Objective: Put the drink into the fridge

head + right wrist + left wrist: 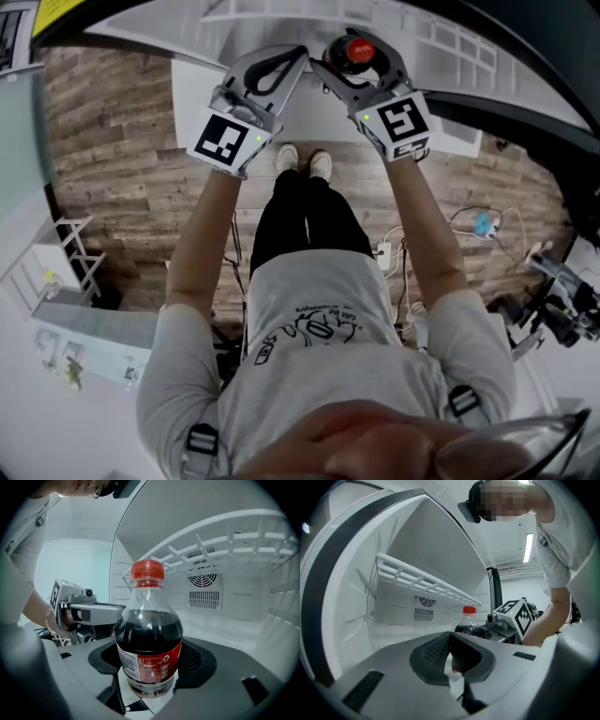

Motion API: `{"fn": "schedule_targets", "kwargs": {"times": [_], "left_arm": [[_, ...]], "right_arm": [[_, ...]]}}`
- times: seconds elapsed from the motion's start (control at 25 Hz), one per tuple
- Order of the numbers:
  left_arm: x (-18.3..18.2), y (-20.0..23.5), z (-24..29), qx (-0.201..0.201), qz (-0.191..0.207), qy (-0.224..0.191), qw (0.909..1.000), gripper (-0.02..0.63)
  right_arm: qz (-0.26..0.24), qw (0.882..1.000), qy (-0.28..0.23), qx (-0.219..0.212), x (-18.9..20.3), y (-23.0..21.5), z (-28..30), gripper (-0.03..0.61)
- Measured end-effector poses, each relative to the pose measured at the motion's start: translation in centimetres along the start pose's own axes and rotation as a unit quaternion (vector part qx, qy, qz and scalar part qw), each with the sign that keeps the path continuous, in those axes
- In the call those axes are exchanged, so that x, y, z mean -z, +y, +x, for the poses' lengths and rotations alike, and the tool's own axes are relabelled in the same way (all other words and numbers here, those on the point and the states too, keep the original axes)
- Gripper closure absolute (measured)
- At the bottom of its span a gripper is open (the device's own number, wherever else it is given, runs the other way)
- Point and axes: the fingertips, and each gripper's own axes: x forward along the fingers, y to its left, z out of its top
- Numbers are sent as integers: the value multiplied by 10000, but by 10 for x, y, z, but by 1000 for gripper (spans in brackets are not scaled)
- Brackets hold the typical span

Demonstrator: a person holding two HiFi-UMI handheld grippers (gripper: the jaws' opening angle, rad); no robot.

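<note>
Drink bottle (pixel 149 639) is held upright between the right gripper (pixel 151 688) fingers, inside the fridge (pixel 243 606). Left gripper (pixel 451 654) fingers are pressed together with nothing between them.

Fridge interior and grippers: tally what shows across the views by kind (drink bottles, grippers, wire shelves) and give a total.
Drink bottle, red cap and dark drink: 1
Grippers, the left gripper with jaws together and the right gripper clamped on the bottle: 2
Wire shelf, white, inside the fridge: 1
Total: 4
</note>
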Motion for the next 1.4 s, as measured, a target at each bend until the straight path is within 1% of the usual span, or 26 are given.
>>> {"fn": "schedule_targets", "kwargs": {"times": [0.28, 0.44, 0.72, 0.92, 1.12, 1.4], "left_arm": [[12, 10, 13, -131, -50, 38, 9999, 611], [17, 17, 18, -193, -5, 44, 9998, 611], [17, 27, 29, -232, 70, 64, 9997, 611], [19, 34, 34, -263, 92, 79, 9996, 611], [20, 41, 35, -318, 84, 13, 9995, 611], [26, 51, 41, -382, 100, 95, 9992, 611]], "right_arm": [[-34, 10000, 6, 14, 7, -14, 17, 256], [-36, 10000, -43, 40, 9, -19, 26, 256], [0, 10000, 37, 60, 18, -26, 39, 256], [24, 9999, -106, 62, 14, -30, 51, 256], [8, 9999, -73, 79, 16, -31, 60, 256], [60, 9998, -127, 143, 18, -37, 70, 256]]}}
